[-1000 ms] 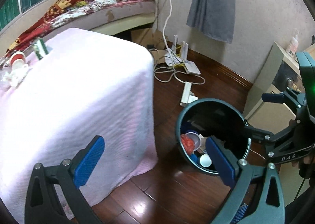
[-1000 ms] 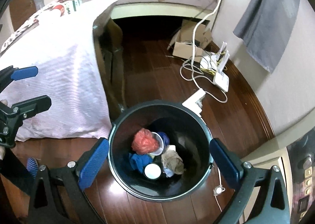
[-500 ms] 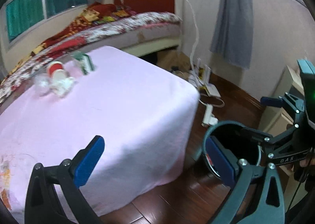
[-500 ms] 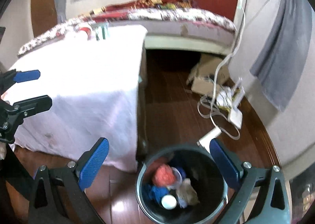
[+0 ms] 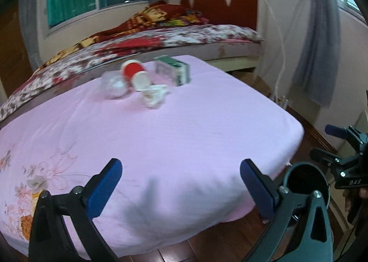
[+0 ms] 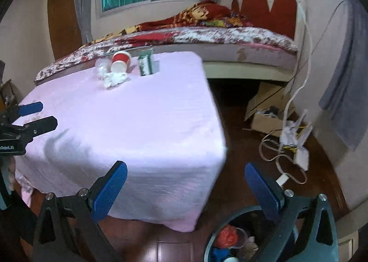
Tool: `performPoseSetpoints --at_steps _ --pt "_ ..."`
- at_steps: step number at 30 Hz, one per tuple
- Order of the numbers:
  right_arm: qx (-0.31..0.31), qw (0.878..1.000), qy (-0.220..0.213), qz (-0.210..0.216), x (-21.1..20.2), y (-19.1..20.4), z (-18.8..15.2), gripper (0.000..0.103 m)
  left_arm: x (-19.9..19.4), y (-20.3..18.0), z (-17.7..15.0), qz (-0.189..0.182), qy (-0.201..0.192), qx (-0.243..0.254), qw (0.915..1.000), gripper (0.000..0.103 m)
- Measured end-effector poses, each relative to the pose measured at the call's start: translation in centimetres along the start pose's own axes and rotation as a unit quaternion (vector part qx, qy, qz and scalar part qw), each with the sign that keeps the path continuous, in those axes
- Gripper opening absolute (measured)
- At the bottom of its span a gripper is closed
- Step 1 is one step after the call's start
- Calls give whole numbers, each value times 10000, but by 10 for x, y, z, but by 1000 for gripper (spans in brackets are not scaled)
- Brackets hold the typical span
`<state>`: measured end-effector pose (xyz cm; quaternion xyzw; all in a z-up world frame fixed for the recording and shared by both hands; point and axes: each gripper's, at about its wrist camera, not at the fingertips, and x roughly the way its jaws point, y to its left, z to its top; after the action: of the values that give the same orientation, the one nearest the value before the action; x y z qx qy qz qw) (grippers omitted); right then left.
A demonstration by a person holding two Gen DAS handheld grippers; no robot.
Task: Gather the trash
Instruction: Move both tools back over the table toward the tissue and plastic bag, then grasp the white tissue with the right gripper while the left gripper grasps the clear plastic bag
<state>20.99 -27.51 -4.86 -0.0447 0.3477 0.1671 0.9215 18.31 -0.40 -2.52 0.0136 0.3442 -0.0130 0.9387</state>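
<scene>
Both empty-handed: left gripper (image 5: 180, 183) with blue pads spread wide, right gripper (image 6: 185, 189) likewise wide, nothing between either pair. Remaining trash clustered at far end of pink-cloth-covered table (image 5: 184, 137): red paper cup with white inside (image 5: 135, 75) tipped on its side, crumpled white tissue wad (image 5: 154, 95) touching cup's mouth side, clear crushed plastic cup (image 5: 112, 85) just beside red cup on its left, green-and-white cardboard carton (image 5: 173, 71) upright on its right. Likely step: reach across table for next piece. Best done by going for one piece at a time, carton first since standing apart from the rest and firm-sided; pads closing across carton's narrow faces, not squeezing hard on thin card. Tissue wad likely soft, needs deep pinch; plastic cup probably slippery, blurred here. Round black plastic trash bin (image 6: 232, 220) on wooden floor just off table's near right corner, under right gripper; inside: red crumpled bag, clear cup, blue item, greyish wad, white lid. Bin far from full.
</scene>
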Motion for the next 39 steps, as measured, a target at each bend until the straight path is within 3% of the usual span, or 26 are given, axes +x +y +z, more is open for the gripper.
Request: performPoseSetpoints --at_steps 9,10,14,19,23,27,33,39 --pt "-7 9998 -197 6 27 51 47 102 14 71 9 458 -26 -460 9979 102" --pt "-60 9997 -210 69 32 61 54 101 16 80 11 479 -39 -534 9974 102" --pt "-219 9994 -63 246 65 99 80 78 22 105 15 506 -67 -753 9959 102" --pt "-319 9985 3 454 108 147 125 77 31 135 22 536 -93 -917 9943 101" --pt "-467 9980 200 380 147 177 151 77 45 152 27 583 -26 -987 9934 101" --pt "-310 9976 515 338 187 185 165 66 58 163 29 600 54 -1067 9925 101" --pt "74 9958 833 377 225 182 173 60 75 167 31 570 206 -1015 9930 101" --pt "134 9944 864 597 235 181 170 34 86 163 37 429 250 -1033 9934 99"
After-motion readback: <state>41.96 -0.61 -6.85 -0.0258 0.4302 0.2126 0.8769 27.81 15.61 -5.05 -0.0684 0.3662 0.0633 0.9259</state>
